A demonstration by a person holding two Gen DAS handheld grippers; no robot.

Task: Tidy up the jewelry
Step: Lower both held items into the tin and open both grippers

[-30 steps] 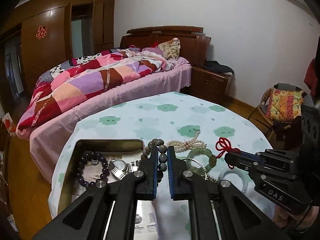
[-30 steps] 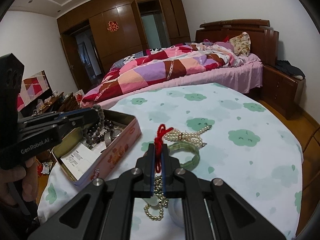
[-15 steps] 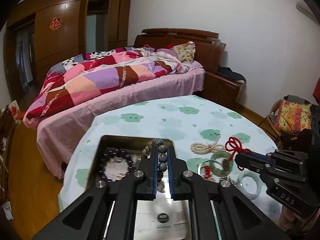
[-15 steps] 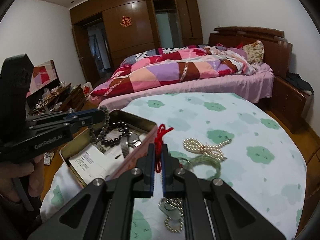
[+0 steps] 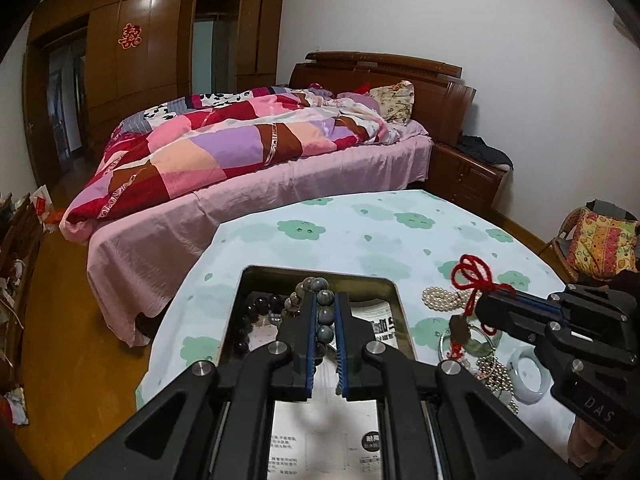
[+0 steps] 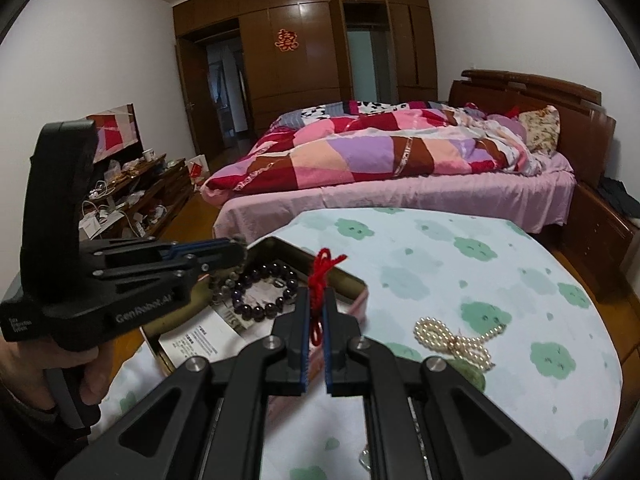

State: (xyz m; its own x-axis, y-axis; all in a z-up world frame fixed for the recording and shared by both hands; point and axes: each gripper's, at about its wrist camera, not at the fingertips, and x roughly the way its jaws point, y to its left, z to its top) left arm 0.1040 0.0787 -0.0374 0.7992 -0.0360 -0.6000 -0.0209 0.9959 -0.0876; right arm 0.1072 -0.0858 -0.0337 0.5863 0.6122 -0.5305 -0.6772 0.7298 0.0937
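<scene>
Both tongs have carried their loads leftward since a second ago, so the left tongs [image 5: 325, 310] now hang over the open metal tin [image 5: 394, 294] instead of over the cloth beside it. Their jaws are clamped on a grey bead bracelet [image 5: 323, 299], whose loop droops between the pads above the tin. Inside the tin lie a dark purple bead bracelet [image 6: 262, 289] and a printed leaflet [image 6: 202, 342]. The right tongs [image 6: 317, 312] are closed on a red knotted cord [image 6: 325, 270], raised beside the tin's right wall; in the left wrist view a small pendant [image 5: 459, 330] dangles from that cord. On the counter [image 6: 500, 276], with its green cloud-print cloth, a pearl necklace [image 6: 454, 340] rests to the right of the tin, with a pale bangle [image 5: 528, 374] and a string of gold beads [image 5: 494, 372] nearer the right tongs.
</scene>
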